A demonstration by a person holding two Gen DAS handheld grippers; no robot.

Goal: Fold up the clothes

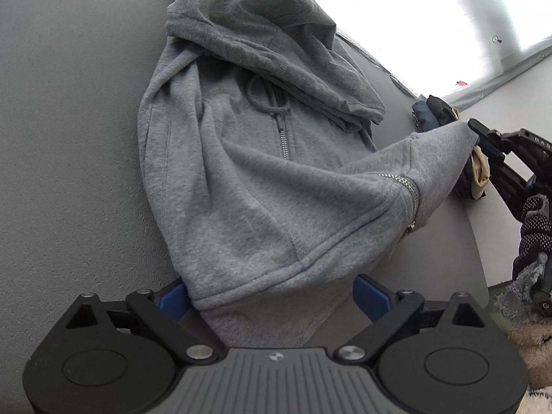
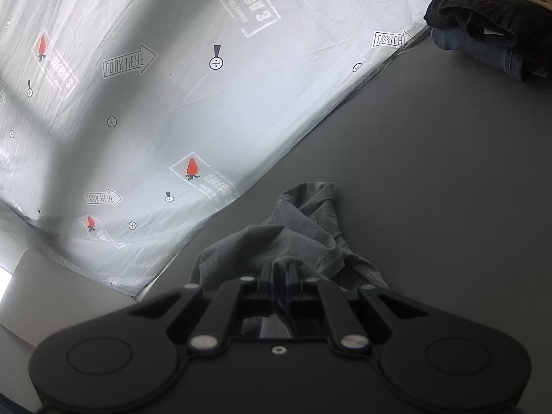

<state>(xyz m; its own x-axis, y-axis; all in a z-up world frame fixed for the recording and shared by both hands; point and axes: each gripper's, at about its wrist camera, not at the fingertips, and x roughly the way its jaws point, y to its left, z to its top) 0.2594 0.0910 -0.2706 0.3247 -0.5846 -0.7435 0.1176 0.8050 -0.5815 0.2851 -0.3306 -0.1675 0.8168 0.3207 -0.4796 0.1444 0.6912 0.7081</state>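
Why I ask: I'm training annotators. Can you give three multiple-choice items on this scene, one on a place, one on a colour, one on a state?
1. In the right wrist view, the clothes pile sits: A) top right B) bottom left C) centre.
2. The hoodie is: A) red B) white C) grey.
3. The right tongs are: A) wide open and empty B) shut on hoodie cloth C) shut on a sock.
Answers: 1 A, the pile fills that corner; 2 C, its fleece is plainly grey; 3 B, a grey fold is pinched between them.
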